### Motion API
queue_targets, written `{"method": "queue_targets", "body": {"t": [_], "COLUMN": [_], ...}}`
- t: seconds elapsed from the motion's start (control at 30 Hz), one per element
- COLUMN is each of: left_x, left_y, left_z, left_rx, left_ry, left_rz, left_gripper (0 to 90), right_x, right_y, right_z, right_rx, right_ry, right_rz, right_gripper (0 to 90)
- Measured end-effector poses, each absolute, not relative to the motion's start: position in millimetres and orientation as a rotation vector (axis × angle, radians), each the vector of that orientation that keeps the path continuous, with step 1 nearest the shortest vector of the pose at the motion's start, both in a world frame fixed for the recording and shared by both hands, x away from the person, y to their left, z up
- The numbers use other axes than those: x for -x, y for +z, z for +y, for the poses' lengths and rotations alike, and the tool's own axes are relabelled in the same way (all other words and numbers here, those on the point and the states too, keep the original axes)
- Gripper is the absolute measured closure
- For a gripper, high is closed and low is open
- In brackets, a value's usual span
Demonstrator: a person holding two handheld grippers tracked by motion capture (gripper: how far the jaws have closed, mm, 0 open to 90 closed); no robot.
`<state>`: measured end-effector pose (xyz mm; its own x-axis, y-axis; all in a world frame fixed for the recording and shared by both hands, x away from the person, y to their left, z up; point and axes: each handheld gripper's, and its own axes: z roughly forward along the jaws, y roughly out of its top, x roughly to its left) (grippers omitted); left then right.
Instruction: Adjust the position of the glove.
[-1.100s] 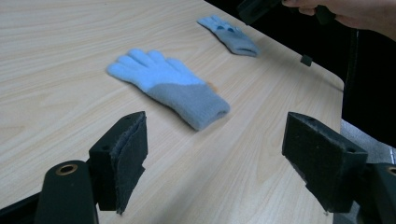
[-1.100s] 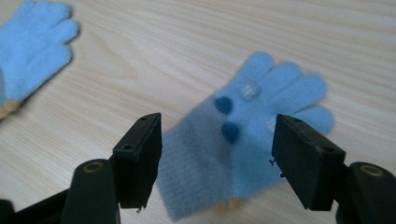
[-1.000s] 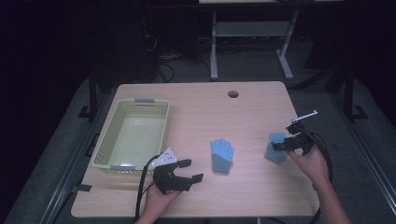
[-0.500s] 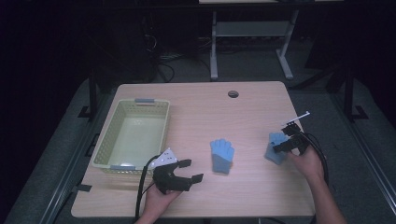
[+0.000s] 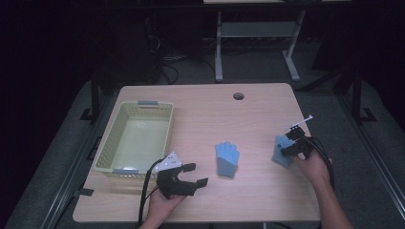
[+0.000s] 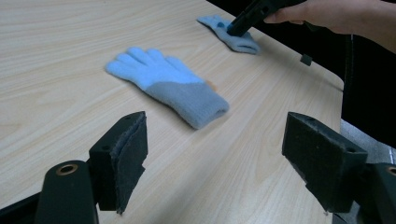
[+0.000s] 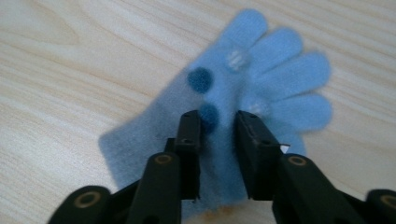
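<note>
The right glove (image 7: pixel 243 93) is a soft, fuzzy knit in light blue with two darker blue dots and pale stitched marks near its fingers. It lies flat near the right edge of the table (image 5: pixel 205 109), fingers spread like a fan. The right hand-held gripper (image 7: pixel 217 140) stands over its palm with its jaws drawn close; they have just been closing, and a raised fold of the knit sits between them. The pads seem to pinch that fold, though the blur there leaves the contact a little unsure. In the high view the same hand-held gripper (image 5: pixel 292 147) sits on the glove (image 5: pixel 282 150), with the person's hand behind it and a cable trailing off the table's edge.

The second glove (image 6: pixel 163 86) lies flat near the table's middle, well apart from the first: light blue fingers, a grey ribbed cuff, the same woolly nap. Bare wood-grain surface surrounds it on all sides.

The left hand-held gripper (image 6: pixel 215 158) hovers low over the near edge of the table, its jaws spread wide and holding nothing; their pads are black and rough. From above it (image 5: pixel 190 174) lies just beside the near corner of a pale green basket (image 5: pixel 107 143), a rectangular plastic one with latticed walls and grey handles, which takes up the table's left side. The far half of the table lies open, with one round cable hole (image 5: pixel 238 96).
</note>
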<state>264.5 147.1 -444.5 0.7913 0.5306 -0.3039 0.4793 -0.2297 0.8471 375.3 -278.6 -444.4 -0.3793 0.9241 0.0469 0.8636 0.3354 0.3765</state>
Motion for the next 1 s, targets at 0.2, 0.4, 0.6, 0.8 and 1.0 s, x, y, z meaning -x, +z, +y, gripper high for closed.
{"method": "queue_targets", "body": {"t": [0.2, 0.4, 0.6, 0.8, 1.0], "left_x": [-264.4, -264.7, -264.6, -263.5, -263.9], "left_y": [-443.0, -443.5, -443.7, -442.7, -443.4], "left_z": [147.7, 149.1, 147.7, 147.9, 148.1], "left_rx": [-1.869, -1.867, -1.867, -1.86, -1.86], "left_ry": [0.064, 0.062, 0.066, 0.064, 0.06], "left_rz": [0.768, 0.775, 0.768, 0.774, 0.778], "left_gripper": [22.2, 22.2, 22.2, 22.2, 22.2], "right_x": [-375.2, -374.1, -369.8, -363.3, -359.1], "right_y": [-443.9, -442.8, -436.3, -424.1, -410.1], "right_z": [-279.7, -281.8, -282.9, -284.6, -279.2], "right_rx": [-1.633, -1.632, -1.629, -1.589, -1.519], "right_ry": [0.52, 0.531, 0.576, 0.605, 0.63], "right_rz": [2.433, 2.431, 2.42, 2.411, 2.414], "right_gripper": [80.4, 81.6, 82.1, 82.1, 82.1]}}
